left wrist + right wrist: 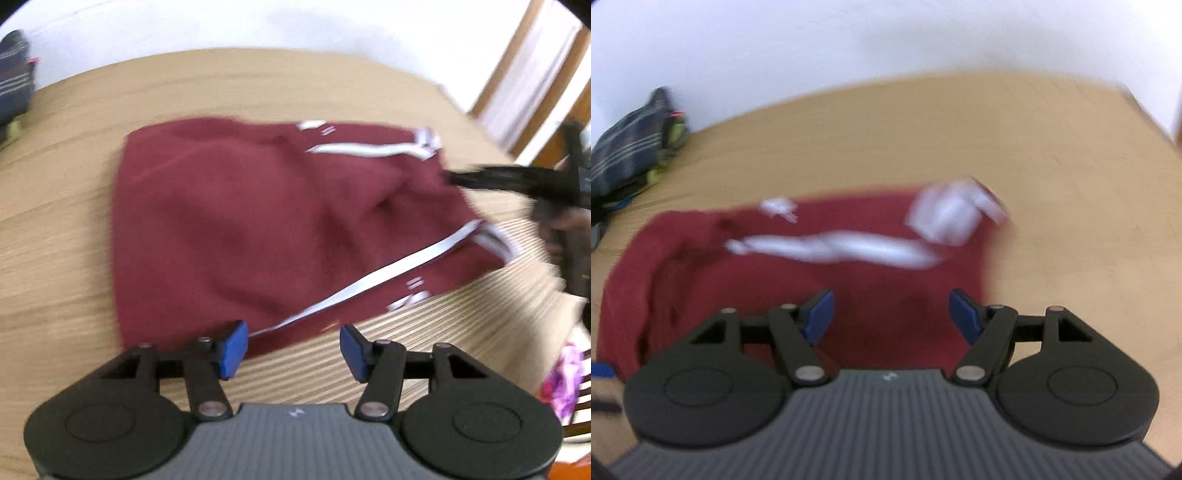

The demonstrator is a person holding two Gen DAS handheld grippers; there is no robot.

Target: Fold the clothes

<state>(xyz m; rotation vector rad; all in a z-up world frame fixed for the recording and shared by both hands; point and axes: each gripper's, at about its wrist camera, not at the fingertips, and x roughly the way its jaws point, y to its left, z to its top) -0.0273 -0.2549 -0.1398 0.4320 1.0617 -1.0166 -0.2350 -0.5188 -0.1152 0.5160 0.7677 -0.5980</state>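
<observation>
Both views are smeared by motion blur, but the main things read clearly. The left gripper (291,349) has its jaws spread wide with nothing between the blue pads (233,349); they sit over the near edge of the maroon shorts (258,221), which spread out ahead of the jaws on the wooden table (66,221). A white side stripe (369,280) runs from just ahead of the jaws diagonally up to the right, and a second white stripe lies along the far edge of the garment.

Far to the right of the left jaws, the right gripper (454,179) reaches in at the right edge of the shorts; whether it touches the cloth is too blurred to tell.

In the right wrist view, the right gripper (892,314) also stands released, its blue pads apart and bare. The maroon shorts (738,295) lie directly beneath and ahead of these jaws, white trim (842,249) smeared across the fabric beyond them. Far ahead and to the left of the jaws, a pile of dark striped clothes (628,147) sits at the table's (1071,221) edge by the white wall (886,37).
</observation>
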